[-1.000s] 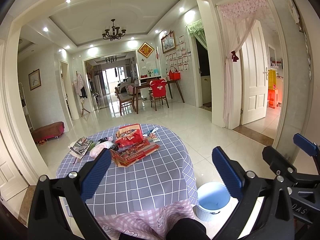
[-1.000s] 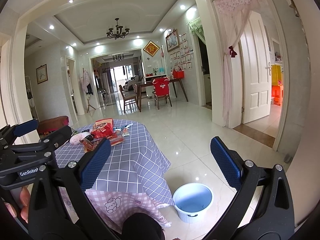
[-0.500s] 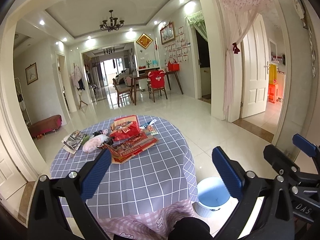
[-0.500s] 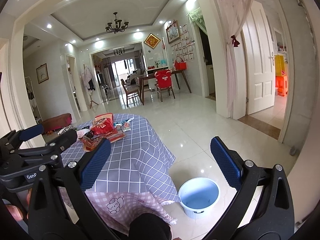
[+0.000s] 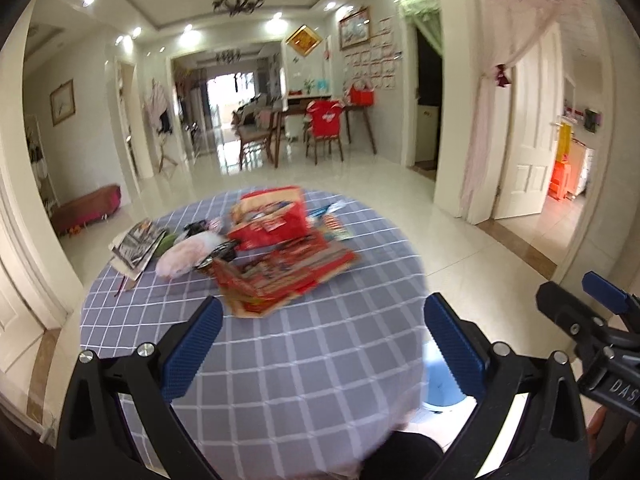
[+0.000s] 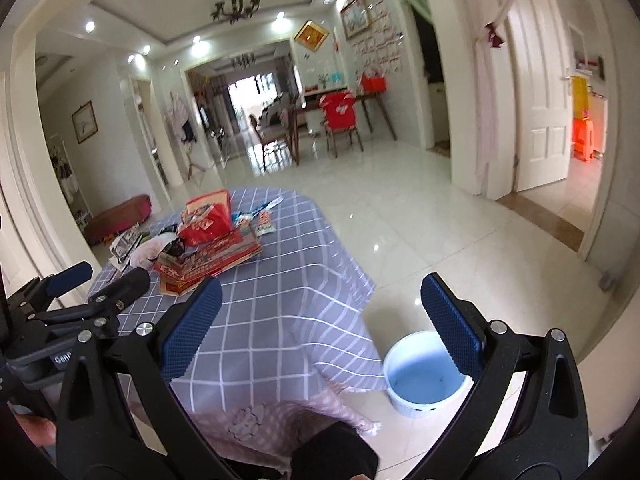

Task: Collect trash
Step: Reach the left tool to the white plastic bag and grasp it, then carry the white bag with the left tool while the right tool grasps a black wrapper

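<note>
A pile of trash lies on a round table with a grey checked cloth (image 5: 288, 360): a red bag (image 5: 272, 220), flattened red cardboard packaging (image 5: 280, 276), a pink-white crumpled wad (image 5: 180, 256), magazines (image 5: 136, 244) and small wrappers (image 5: 336, 224). The pile also shows in the right wrist view (image 6: 208, 240). My left gripper (image 5: 324, 344) is open and empty above the near table half. My right gripper (image 6: 320, 324) is open and empty, to the right of the table, above a light blue bucket (image 6: 424, 376) on the floor.
The bucket (image 5: 440, 384) stands on the white tile floor by the table's right side. A dining table with chairs (image 5: 316, 128) stands far back. A low red bench (image 5: 88, 208) is at the left wall. A doorway with a white door (image 5: 532, 140) is at the right.
Both grippers have moved forward and tilted down toward the table. The trash pile and bucket look nearer. Both stay open.
</note>
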`<action>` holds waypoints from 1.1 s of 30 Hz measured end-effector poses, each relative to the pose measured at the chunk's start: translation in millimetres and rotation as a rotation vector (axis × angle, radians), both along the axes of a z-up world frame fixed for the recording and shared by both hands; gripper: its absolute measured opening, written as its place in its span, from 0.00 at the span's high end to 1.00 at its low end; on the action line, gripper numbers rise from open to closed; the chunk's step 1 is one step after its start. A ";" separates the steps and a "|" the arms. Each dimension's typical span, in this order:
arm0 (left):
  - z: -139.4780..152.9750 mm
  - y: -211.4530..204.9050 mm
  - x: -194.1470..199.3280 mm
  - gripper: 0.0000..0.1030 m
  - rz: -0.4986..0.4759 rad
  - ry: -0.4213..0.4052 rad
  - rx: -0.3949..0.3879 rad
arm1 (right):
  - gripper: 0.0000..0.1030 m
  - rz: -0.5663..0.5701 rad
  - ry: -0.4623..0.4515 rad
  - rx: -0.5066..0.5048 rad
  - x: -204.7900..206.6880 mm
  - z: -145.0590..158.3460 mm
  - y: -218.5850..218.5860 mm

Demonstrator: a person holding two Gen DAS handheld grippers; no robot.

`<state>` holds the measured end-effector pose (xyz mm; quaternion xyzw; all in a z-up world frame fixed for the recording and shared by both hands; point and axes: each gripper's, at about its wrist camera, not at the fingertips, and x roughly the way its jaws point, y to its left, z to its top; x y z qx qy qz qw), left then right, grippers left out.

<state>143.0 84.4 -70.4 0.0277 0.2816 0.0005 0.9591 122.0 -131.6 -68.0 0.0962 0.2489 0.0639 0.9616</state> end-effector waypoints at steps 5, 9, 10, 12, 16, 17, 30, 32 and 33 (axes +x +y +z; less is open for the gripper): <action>-13.2 58.1 41.7 0.04 0.065 0.059 -0.026 | 0.05 0.065 0.061 -0.034 52.3 -10.8 36.8; -19.5 106.9 76.2 0.04 0.117 0.097 -0.051 | 0.05 0.119 0.096 -0.046 97.4 -15.4 71.3; -20.2 118.8 85.0 0.04 0.127 0.102 -0.055 | 0.05 0.130 0.100 -0.051 107.2 -17.1 79.8; -24.1 141.5 103.0 0.04 0.142 0.108 -0.052 | 0.05 0.155 0.111 -0.059 128.6 -20.6 100.7; -35.2 174.2 135.8 0.09 0.150 0.152 -0.051 | 0.05 0.186 0.149 -0.076 164.4 -30.2 132.3; -38.8 181.3 143.8 0.17 0.145 0.163 -0.056 | 0.05 0.196 0.169 -0.070 172.0 -34.6 138.7; -75.1 210.9 196.2 0.63 0.021 0.267 -0.120 | 0.05 0.241 0.205 -0.068 204.4 -46.9 199.4; -70.6 215.4 188.8 0.67 0.030 0.237 -0.135 | 0.05 0.255 0.209 -0.055 208.8 -43.7 209.2; -67.1 219.3 181.8 0.67 0.037 0.218 -0.155 | 0.05 0.262 0.214 -0.048 210.2 -42.4 214.7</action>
